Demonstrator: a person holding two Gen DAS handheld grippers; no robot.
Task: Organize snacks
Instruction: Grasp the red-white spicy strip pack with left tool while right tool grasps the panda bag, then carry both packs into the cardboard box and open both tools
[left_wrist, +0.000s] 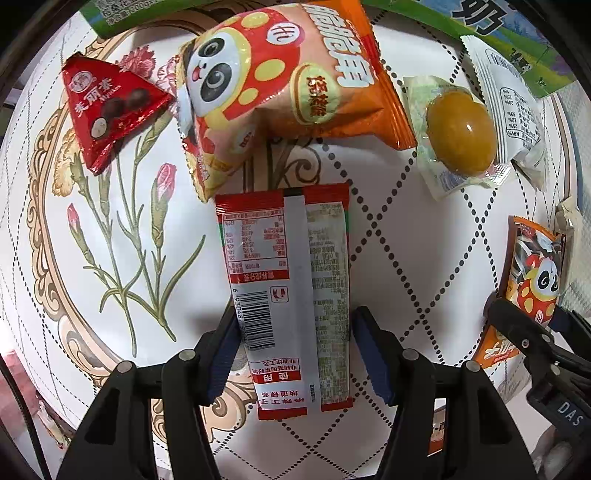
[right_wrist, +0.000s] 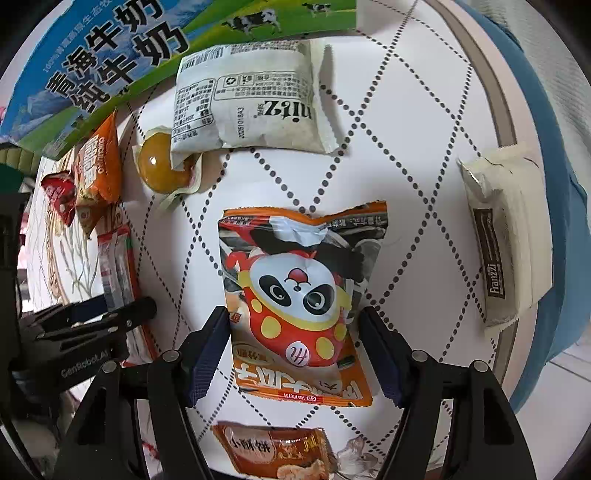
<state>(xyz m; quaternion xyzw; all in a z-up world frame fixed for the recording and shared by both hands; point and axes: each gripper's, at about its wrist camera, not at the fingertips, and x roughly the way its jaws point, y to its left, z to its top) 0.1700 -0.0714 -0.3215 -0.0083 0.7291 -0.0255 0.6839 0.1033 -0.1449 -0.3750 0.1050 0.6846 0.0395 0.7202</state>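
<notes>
Red-and-white flat foil sachet (left_wrist: 286, 295) lies face-down on the patterned white worktop (left_wrist: 406, 229), between the spread fingers of the left claw (left_wrist: 295, 354). Right claw (right_wrist: 295, 354) is likewise spread, straddling an orange panda-print snack bag (right_wrist: 299, 299) lying flat.

Left gripper (left_wrist: 295, 354) spread wide; right gripper (right_wrist: 295, 354) likewise.

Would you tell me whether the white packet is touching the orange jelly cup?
Touching. In the right wrist view the white packet's lower left corner lies over the jelly cup, hiding part of its top. The left wrist view shows the same overlap.
</notes>
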